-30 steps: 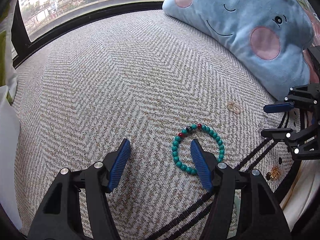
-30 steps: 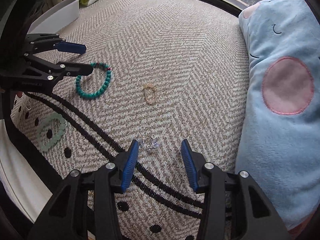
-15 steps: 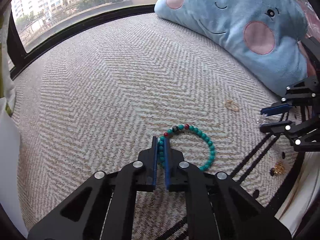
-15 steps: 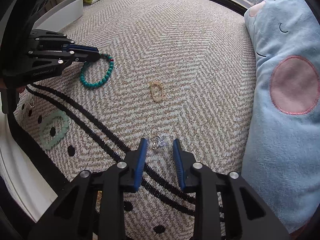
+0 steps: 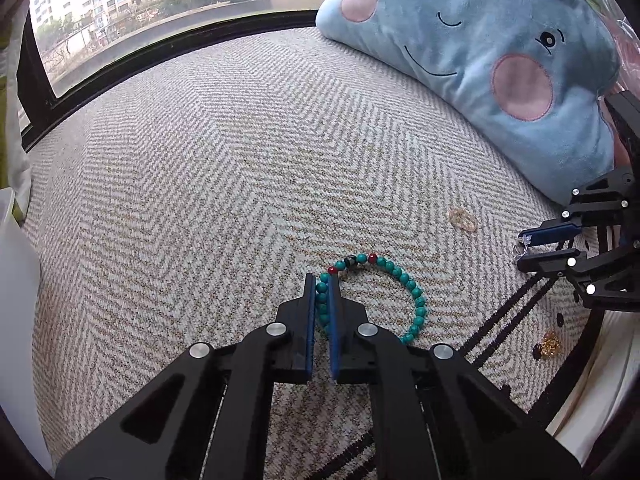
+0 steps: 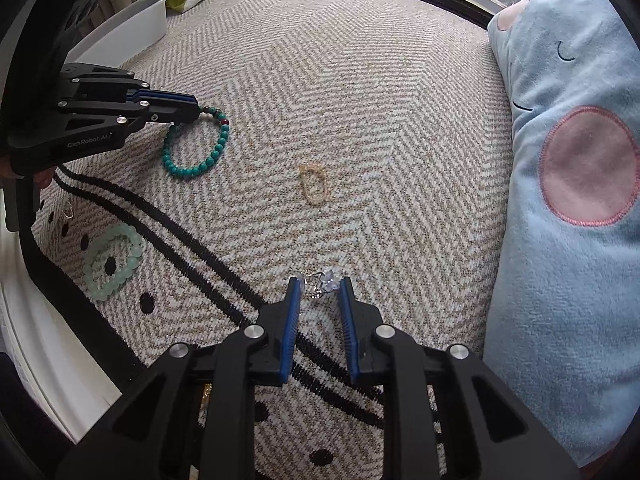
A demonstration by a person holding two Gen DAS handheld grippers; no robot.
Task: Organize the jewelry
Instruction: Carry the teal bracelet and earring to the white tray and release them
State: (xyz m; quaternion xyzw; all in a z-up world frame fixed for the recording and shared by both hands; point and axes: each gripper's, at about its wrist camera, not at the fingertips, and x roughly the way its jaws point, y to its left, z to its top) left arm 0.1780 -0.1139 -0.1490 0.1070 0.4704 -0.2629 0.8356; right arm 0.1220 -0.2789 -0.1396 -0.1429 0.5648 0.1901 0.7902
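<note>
Left wrist: round teal beaded bracelet [image 5: 404, 280] on coarse herringbone rug [image 5: 224, 184].

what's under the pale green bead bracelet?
The pale green bead bracelet lies flat on the herringbone woven rug, over its black dotted border; one dot shows through the loop. Anything directly beneath the beads is covered.

Wide bare herringbone rug [image 5: 224, 184] toward the window. Blocked on one side by a blue plush pillow [image 6: 568, 200]; small yellow loop [image 6: 314, 184] lying mid-rug; white bin [image 6: 132, 26] at far corner.
</note>
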